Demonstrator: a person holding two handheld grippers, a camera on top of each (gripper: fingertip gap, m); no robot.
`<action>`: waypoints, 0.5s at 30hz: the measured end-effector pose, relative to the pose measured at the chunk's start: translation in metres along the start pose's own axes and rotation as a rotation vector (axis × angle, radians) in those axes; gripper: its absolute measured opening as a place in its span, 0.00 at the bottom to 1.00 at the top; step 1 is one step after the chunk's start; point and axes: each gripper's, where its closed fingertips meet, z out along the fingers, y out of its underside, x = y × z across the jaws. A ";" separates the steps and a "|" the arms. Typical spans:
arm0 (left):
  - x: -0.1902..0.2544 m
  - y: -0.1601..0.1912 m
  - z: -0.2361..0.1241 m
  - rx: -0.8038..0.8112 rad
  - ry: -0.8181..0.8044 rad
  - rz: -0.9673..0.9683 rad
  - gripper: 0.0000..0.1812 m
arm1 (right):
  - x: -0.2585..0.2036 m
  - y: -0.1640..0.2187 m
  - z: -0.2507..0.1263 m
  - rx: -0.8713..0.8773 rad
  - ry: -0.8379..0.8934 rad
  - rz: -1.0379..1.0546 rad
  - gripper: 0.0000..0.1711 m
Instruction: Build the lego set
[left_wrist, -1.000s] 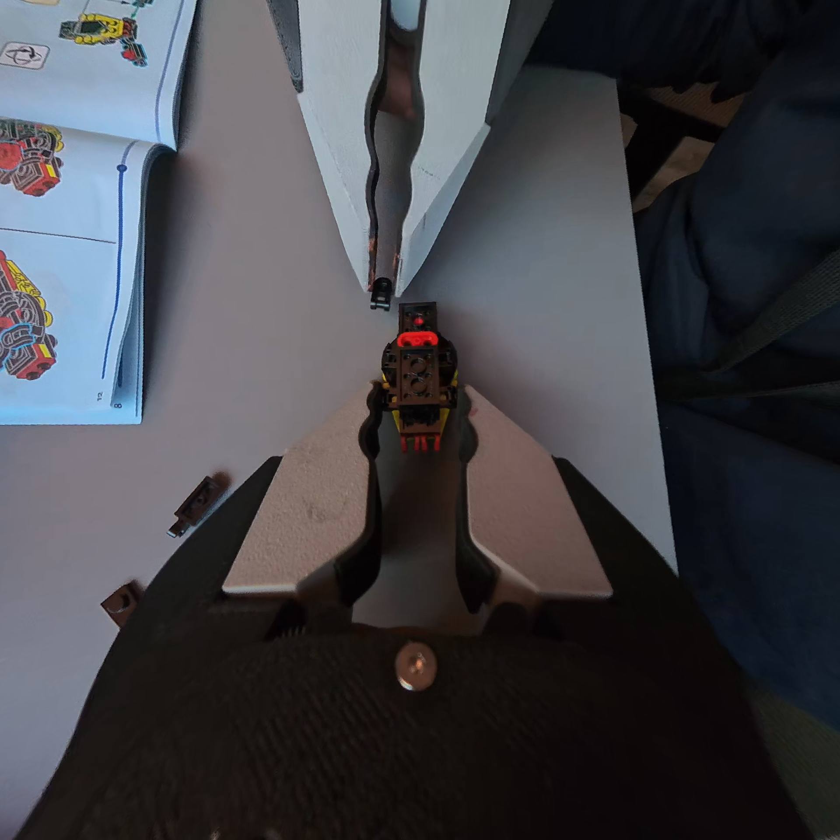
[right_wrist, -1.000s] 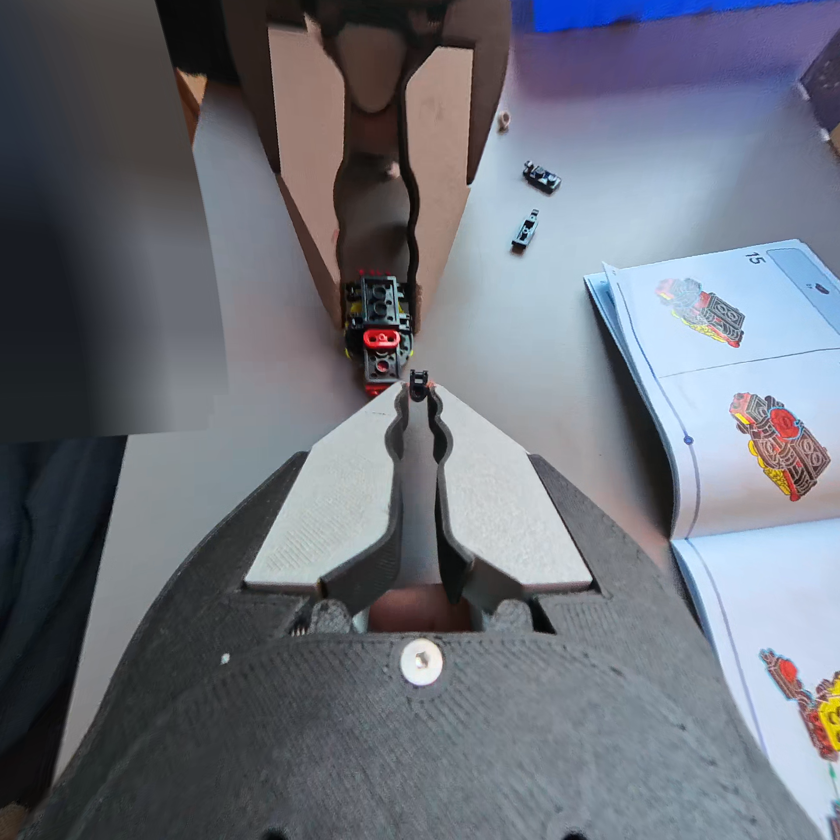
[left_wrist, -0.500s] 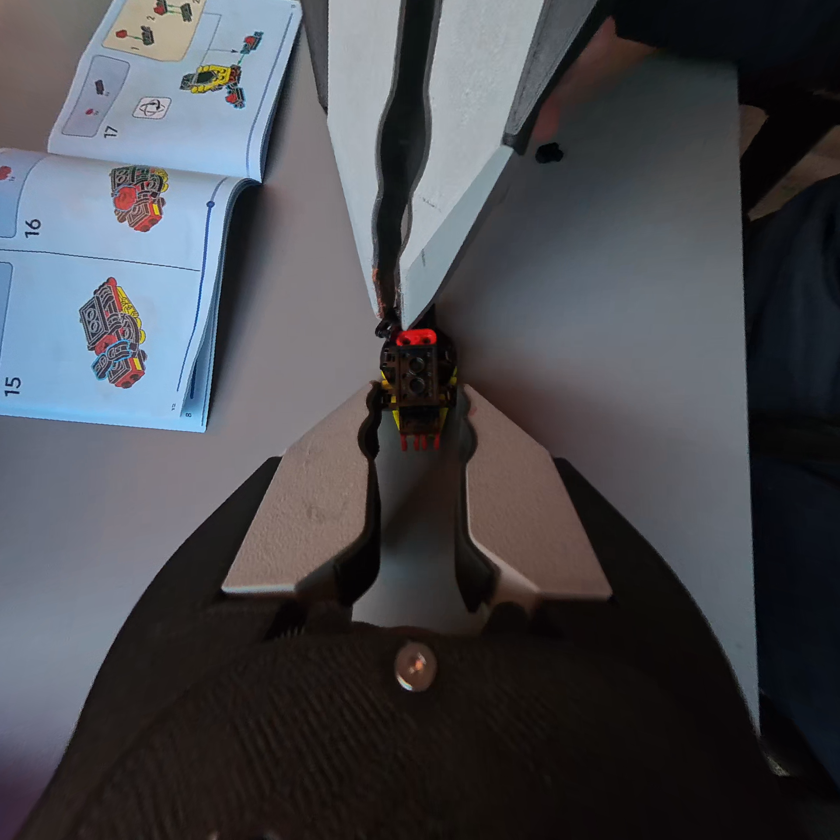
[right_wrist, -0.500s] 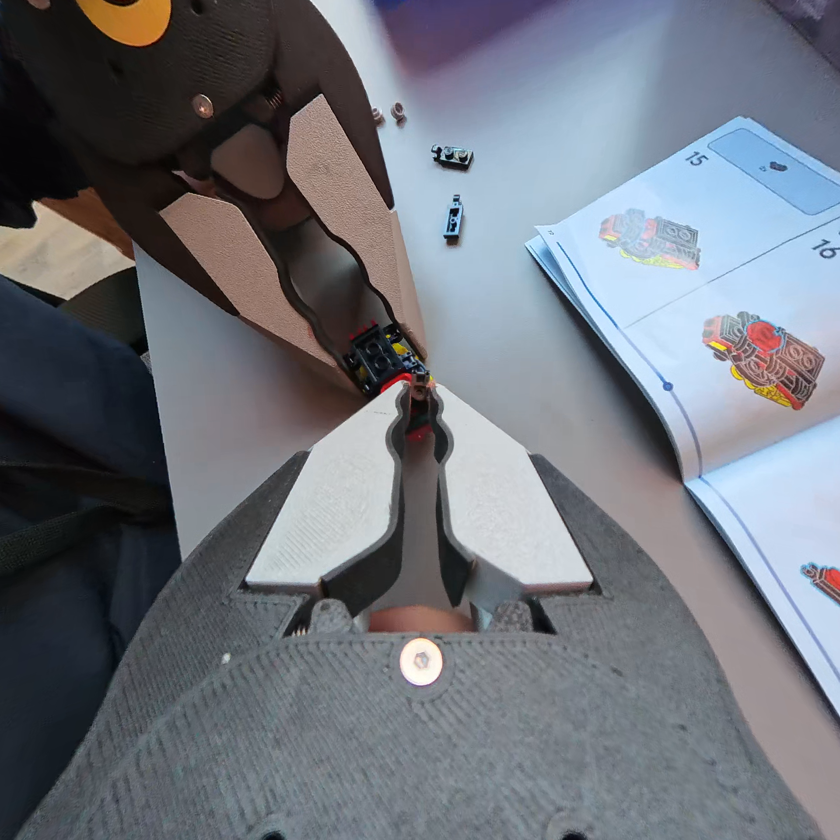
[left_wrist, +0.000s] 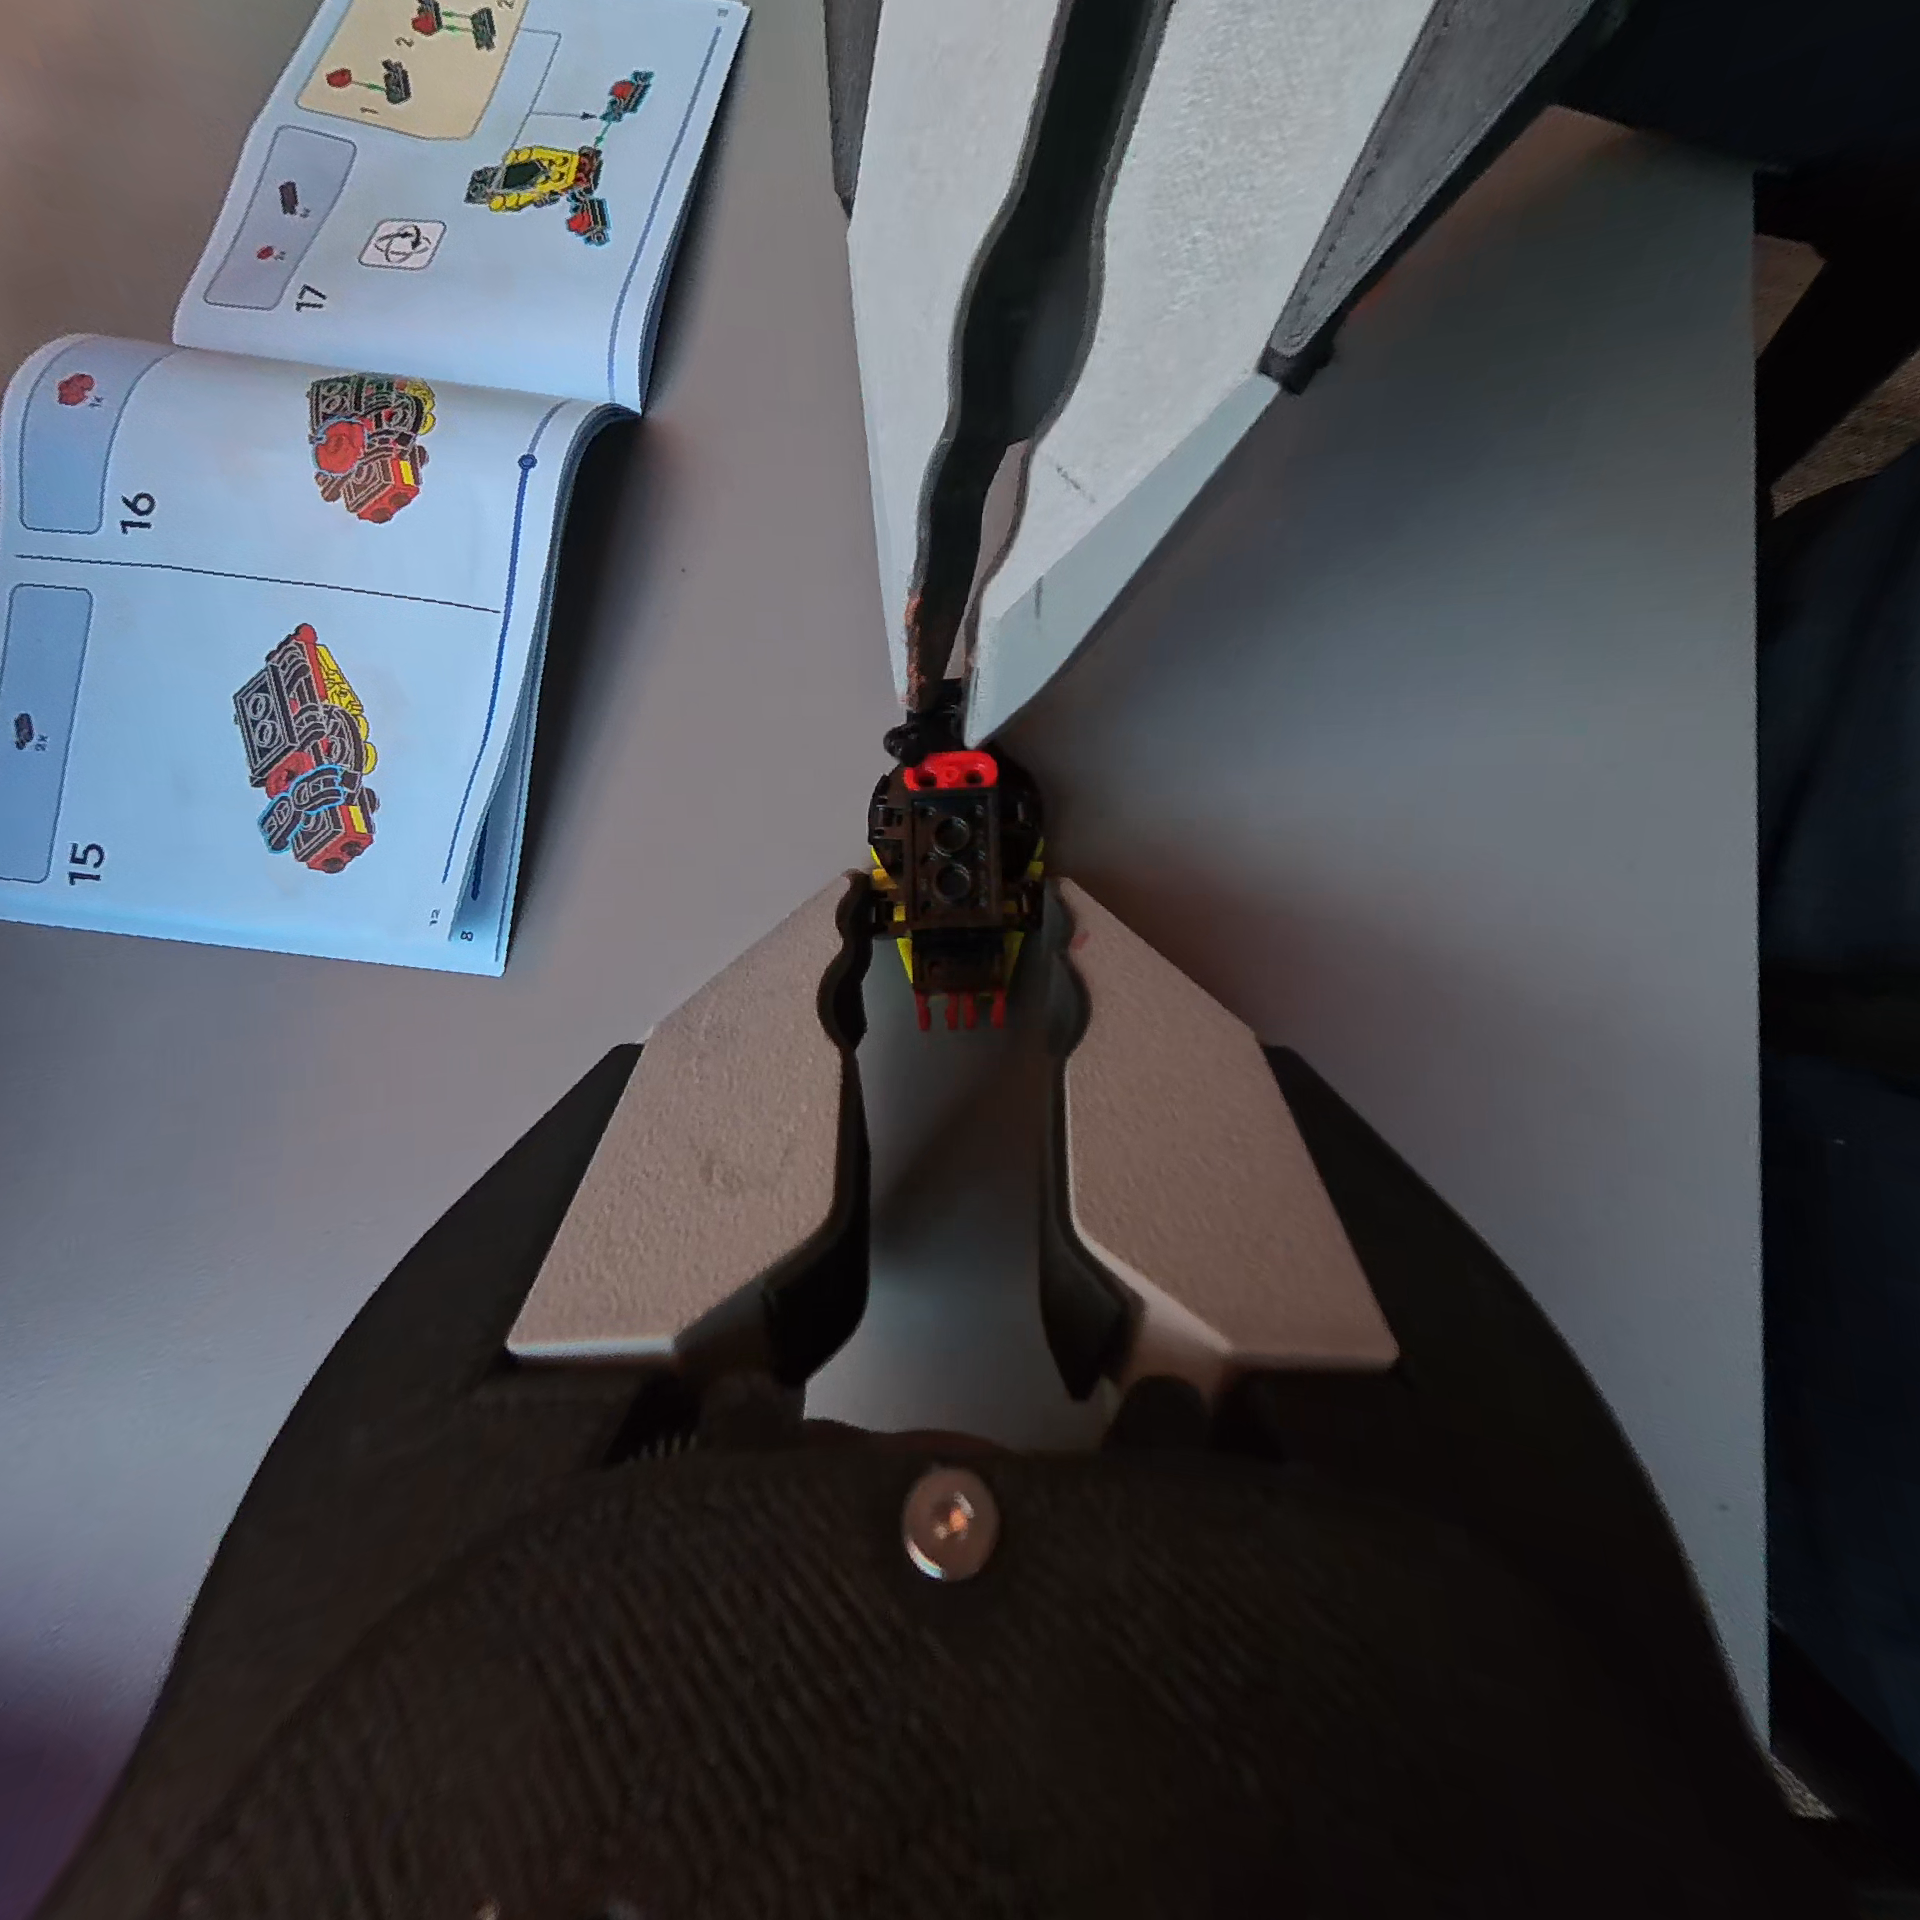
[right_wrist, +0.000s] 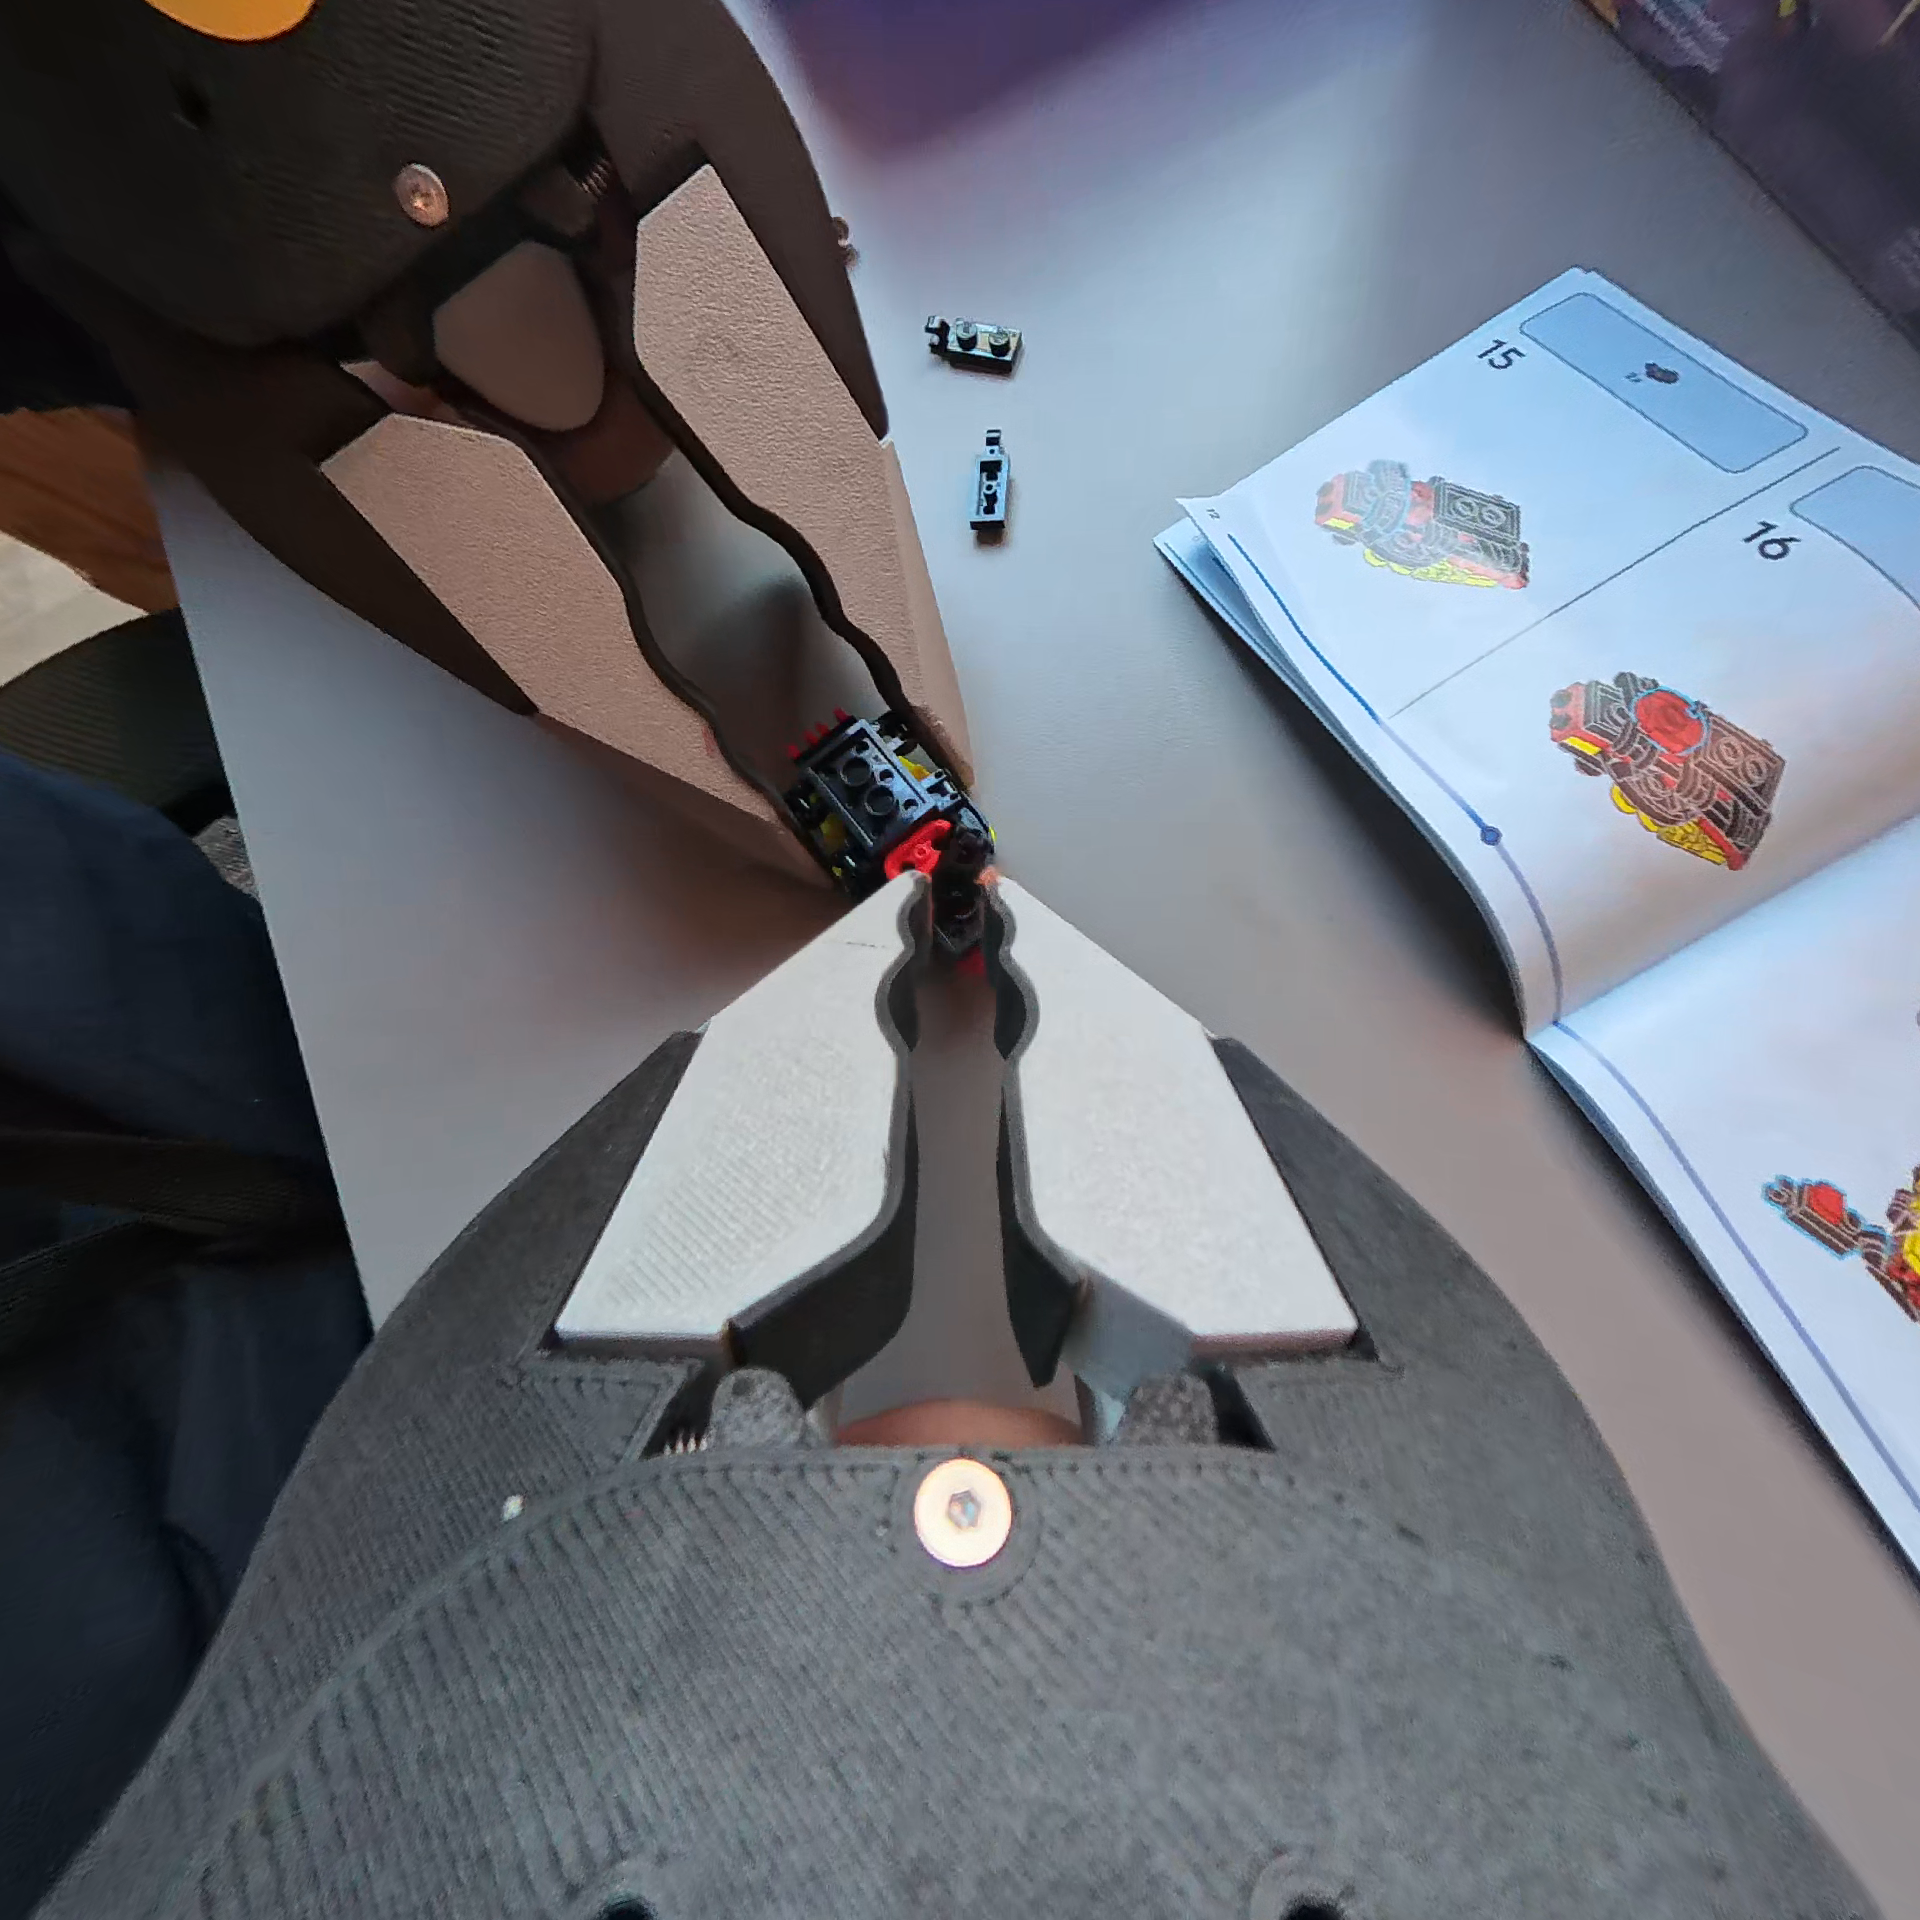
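Both sets of jaws are clamped — the left gripper (left_wrist: 951, 925) on the model (left_wrist: 954, 868), the right gripper (right_wrist: 954, 902) on a small black piece (right_wrist: 958, 878) touching the model's red end at 12 o'clock. The piece likely wants a straight, square push — no twist. Two spare pieces (right_wrist: 982, 416) lie on the table (right_wrist: 1195, 727) toward 12, the booklet (right_wrist: 1621, 727) at 2.

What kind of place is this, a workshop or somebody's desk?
Probably a desk or hobby table, not a workshop: a plain grey tabletop, an open Lego instruction booklet and a few loose black Lego pieces lying near it.
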 end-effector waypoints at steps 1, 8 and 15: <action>0.000 0.000 0.000 0.000 0.001 0.001 0.16 | 0.001 0.001 0.000 -0.002 0.007 -0.009 0.03; 0.001 0.001 -0.001 -0.001 0.010 0.011 0.17 | -0.001 0.005 -0.004 -0.014 0.041 -0.149 0.01; 0.003 0.001 -0.001 -0.002 0.019 0.027 0.17 | -0.006 -0.003 -0.014 0.080 -0.036 -0.359 0.08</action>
